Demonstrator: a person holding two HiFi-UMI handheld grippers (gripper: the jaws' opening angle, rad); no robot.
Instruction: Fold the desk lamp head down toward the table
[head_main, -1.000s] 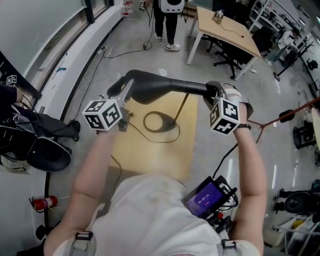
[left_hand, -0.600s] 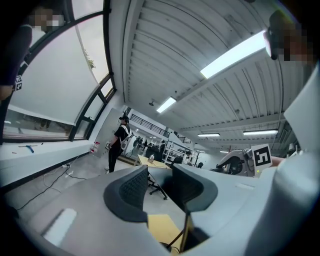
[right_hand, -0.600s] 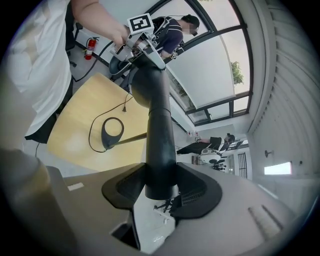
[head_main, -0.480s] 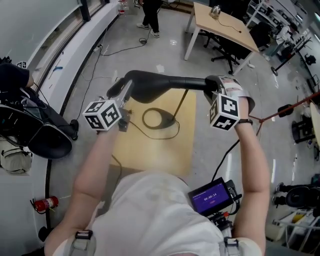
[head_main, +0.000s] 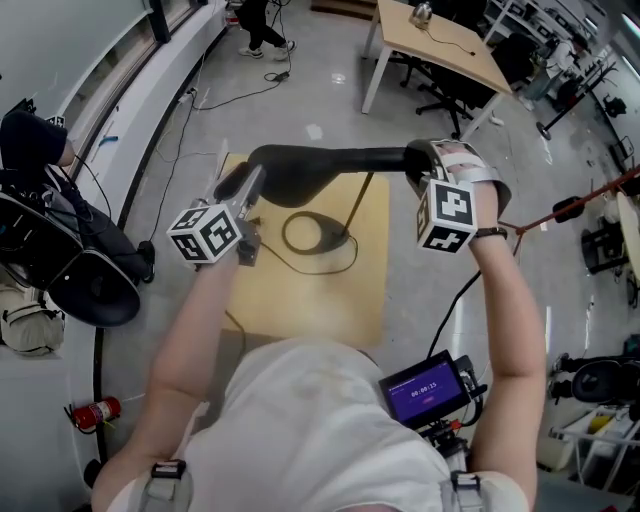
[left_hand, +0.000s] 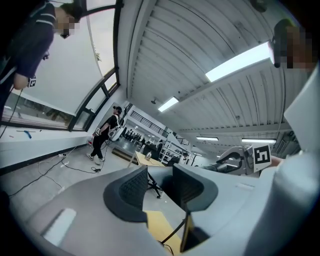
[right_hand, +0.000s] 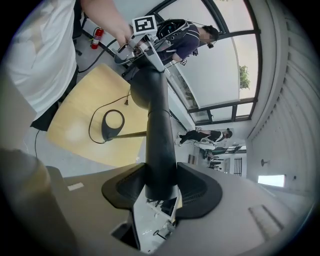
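The desk lamp's long black head runs level above the wooden table. Its ring base and thin gold stem stand below it. My right gripper is shut on the narrow right end. In the right gripper view the black head fills the gap between the jaws of my right gripper. My left gripper lies at the wide left end, and its fingers rest against that end. In the left gripper view my left gripper stands open with nothing between its jaws.
A black cable loops from the base across the table. A second wooden desk with chairs stands at the far right. A seated person and black office chairs are at the left, a fire extinguisher on the floor.
My left gripper has sunk a little along with the wide end of the lamp head. The right gripper keeps its hold in place. A person at the back has walked further off.
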